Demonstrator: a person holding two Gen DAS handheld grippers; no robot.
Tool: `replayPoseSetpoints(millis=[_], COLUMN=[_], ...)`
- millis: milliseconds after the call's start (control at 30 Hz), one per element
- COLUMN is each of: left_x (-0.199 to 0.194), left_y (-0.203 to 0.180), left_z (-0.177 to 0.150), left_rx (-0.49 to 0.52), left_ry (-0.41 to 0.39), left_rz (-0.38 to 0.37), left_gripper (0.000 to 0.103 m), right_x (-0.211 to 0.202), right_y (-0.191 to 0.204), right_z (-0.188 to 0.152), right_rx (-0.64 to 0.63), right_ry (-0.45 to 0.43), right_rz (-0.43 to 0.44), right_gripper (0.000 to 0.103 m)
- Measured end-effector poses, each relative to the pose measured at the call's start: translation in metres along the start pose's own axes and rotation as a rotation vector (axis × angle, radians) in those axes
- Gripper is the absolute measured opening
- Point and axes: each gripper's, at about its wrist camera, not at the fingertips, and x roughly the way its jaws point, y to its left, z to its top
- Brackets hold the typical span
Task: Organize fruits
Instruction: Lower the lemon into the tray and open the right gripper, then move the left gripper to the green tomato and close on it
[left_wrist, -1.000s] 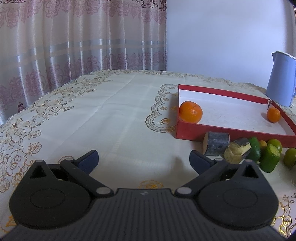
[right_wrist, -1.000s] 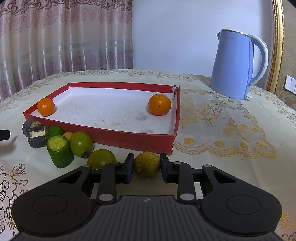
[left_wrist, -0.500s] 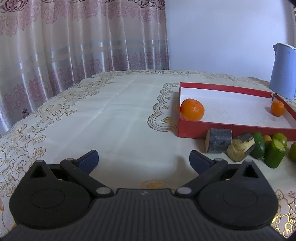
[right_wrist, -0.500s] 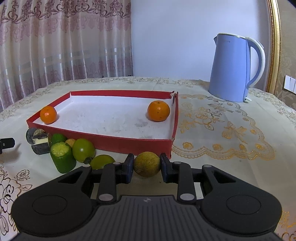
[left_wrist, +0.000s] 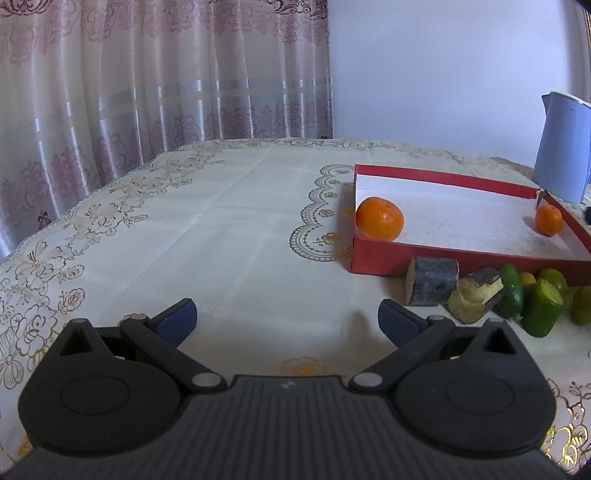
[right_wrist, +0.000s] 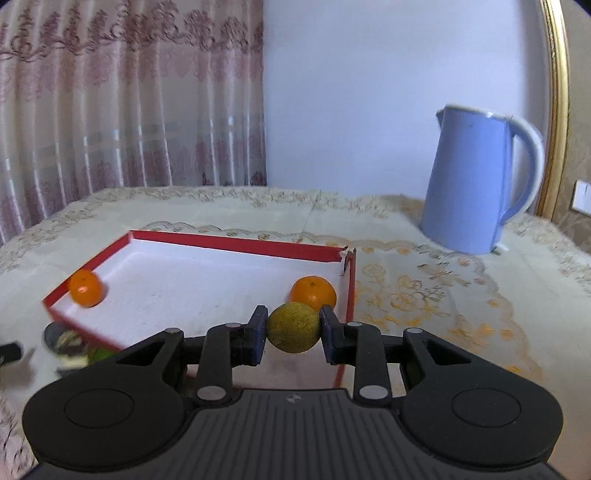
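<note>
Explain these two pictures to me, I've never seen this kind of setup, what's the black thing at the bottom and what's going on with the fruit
The black shape at the bottom of each picture is a hand-held two-finger gripper; a person holds one in each hand, and a wide-angle camera on each looks forward along its fingers.

One picture is from the left gripper. It is open and holds nothing, over a table with a flowered tablecloth. Ahead to its right sits a red tray with two oranges inside, and a cluster of green fruits and cut pieces on the cloth in front of it.

The other picture is from the right gripper. It is shut on a yellow-green fruit, lifted in front of the same tray, probably to set it inside. A blue kettle stands behind.
</note>
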Motion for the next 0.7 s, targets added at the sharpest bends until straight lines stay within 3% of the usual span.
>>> replayPoseSetpoints(millis=[233,333,400,533,700], left_x=[0.001,0.000,0.000,-0.007,-0.028], left_y=[0.003,0.002,0.001,-0.003,-0.026], left_z=[0.000,0.000,0.000,-0.001,0.001], left_rx=[-0.011,-0.002,0.001,0.022,0.071], left_ry=[0.002,-0.005,-0.008,-0.049,-0.094], left_rz=[-0.014,-0.024,-0.026,-0.021,-0.115], left_gripper=[0.103,0.103,0.103,0.103,0.103], right_x=[0.053,0.048,0.043,0.024,-0.022], right_y=[-0.001,0.002,-0.001,-0.008,-0.035], right_z=[-0.005,-0.007,-0.005,-0.003,-0.020], right_rx=[-0.020,-0.041,-0.026,0.010,0.091], right_ry=[0.131,0.105,0.084,0.047,-0.028], right_rz=[-0.062,-0.088,-0.054,-0.014,0.006], right_gripper=[0.030,0.034,0.056,0.069,0.070])
